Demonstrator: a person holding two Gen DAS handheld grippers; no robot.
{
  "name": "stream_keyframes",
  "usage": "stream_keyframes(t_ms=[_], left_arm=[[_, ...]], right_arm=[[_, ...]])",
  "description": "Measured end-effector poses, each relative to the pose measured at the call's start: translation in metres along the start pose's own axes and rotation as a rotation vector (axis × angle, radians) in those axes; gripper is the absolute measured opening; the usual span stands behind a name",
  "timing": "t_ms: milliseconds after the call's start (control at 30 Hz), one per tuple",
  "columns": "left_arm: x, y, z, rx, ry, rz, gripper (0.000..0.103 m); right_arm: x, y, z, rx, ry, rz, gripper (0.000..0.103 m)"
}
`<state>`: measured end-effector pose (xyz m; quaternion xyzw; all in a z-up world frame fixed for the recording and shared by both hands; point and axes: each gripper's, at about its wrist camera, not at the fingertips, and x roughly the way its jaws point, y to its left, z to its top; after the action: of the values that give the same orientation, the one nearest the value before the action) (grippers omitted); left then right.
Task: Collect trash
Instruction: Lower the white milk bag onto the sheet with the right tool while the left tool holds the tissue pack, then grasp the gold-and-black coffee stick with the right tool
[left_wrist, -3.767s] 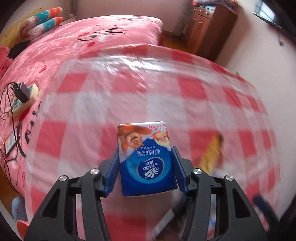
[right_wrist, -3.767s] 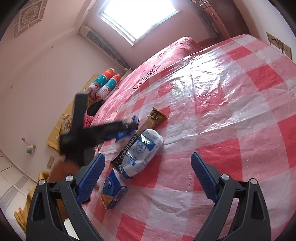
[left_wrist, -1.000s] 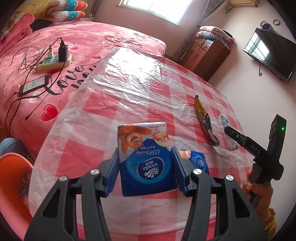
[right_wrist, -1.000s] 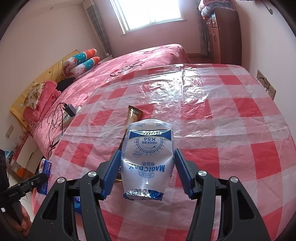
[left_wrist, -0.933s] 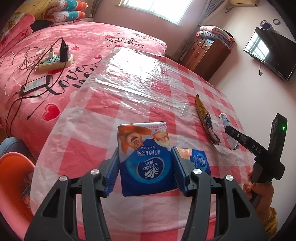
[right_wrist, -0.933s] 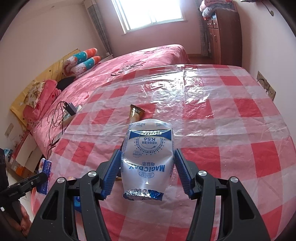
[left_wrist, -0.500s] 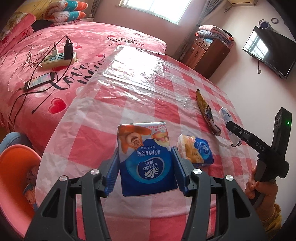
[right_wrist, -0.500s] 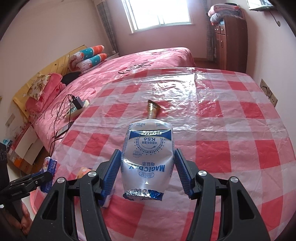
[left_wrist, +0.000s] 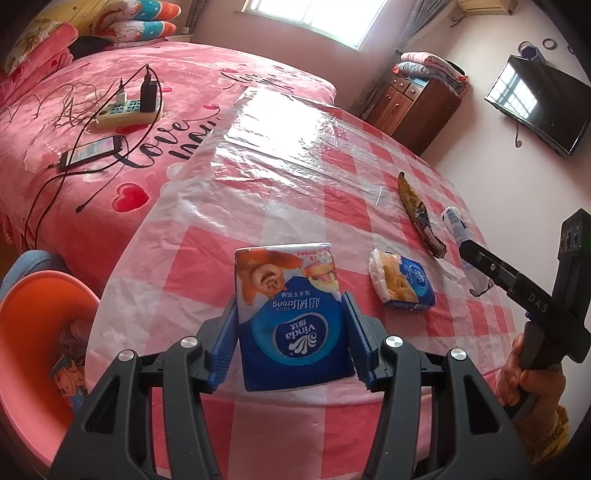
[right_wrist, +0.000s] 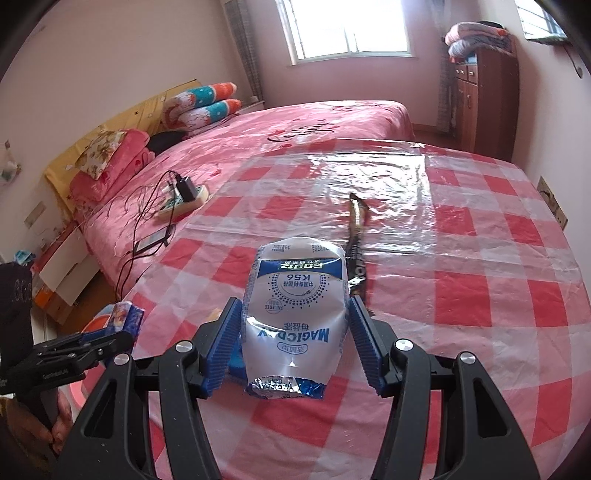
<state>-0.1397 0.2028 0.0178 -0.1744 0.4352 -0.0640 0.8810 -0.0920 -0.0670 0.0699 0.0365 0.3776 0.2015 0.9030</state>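
My left gripper (left_wrist: 290, 334) is shut on a blue Vinda tissue pack (left_wrist: 291, 321) and holds it above the near edge of the red-and-white checked table (left_wrist: 295, 192). My right gripper (right_wrist: 295, 332) is shut on a white and blue milk pouch (right_wrist: 295, 314) above the table. A second tissue pack (left_wrist: 402, 280) and a long brown coffee sachet (left_wrist: 419, 218) lie on the table. An orange bin (left_wrist: 33, 339) with wrappers inside stands on the floor at the lower left of the left wrist view. The right gripper also shows in the left wrist view (left_wrist: 476, 254).
A pink bed (left_wrist: 92, 110) lies beside the table, with a power strip (left_wrist: 122, 110), a phone (left_wrist: 92, 149) and cables on it. A wooden cabinet (left_wrist: 417, 103) and a wall TV (left_wrist: 535, 96) are at the far side. Cardboard boxes (right_wrist: 62, 273) sit on the floor.
Both grippers have drawn back toward the near table edge, still holding their items. The orange bin has come further into the left wrist view.
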Motion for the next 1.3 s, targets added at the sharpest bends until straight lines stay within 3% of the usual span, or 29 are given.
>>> stream_keyframes(t_ms=[333, 567, 633, 833, 900, 1133, 1300], left_arm=[[0.005, 0.003, -0.005, -0.011, 0.015, -0.032, 0.055], [0.011, -0.002, -0.006, -0.005, 0.021, -0.048, 0.055], [0.012, -0.002, -0.005, -0.006, 0.02, -0.052, 0.055], [0.015, -0.002, -0.003, -0.009, 0.022, -0.06, 0.055], [0.016, -0.004, -0.002, -0.006, 0.022, -0.06, 0.055], [0.018, -0.008, 0.0, 0.006, 0.031, -0.054, 0.055], [0.019, -0.009, 0.001, 0.006, 0.031, -0.051, 0.055]], right_arm=[[0.021, -0.012, -0.013, -0.011, 0.069, -0.08, 0.059], [0.027, -0.02, -0.014, 0.037, 0.1, -0.025, 0.063], [0.024, -0.027, -0.009, 0.082, 0.085, 0.001, 0.065], [0.035, -0.048, 0.025, 0.129, 0.059, -0.026, 0.066], [0.052, -0.057, 0.035, 0.148, 0.089, -0.027, 0.062], [0.088, -0.061, 0.04, 0.112, 0.146, -0.072, 0.024], [0.084, -0.055, 0.036, 0.084, 0.115, -0.089, 0.016]])
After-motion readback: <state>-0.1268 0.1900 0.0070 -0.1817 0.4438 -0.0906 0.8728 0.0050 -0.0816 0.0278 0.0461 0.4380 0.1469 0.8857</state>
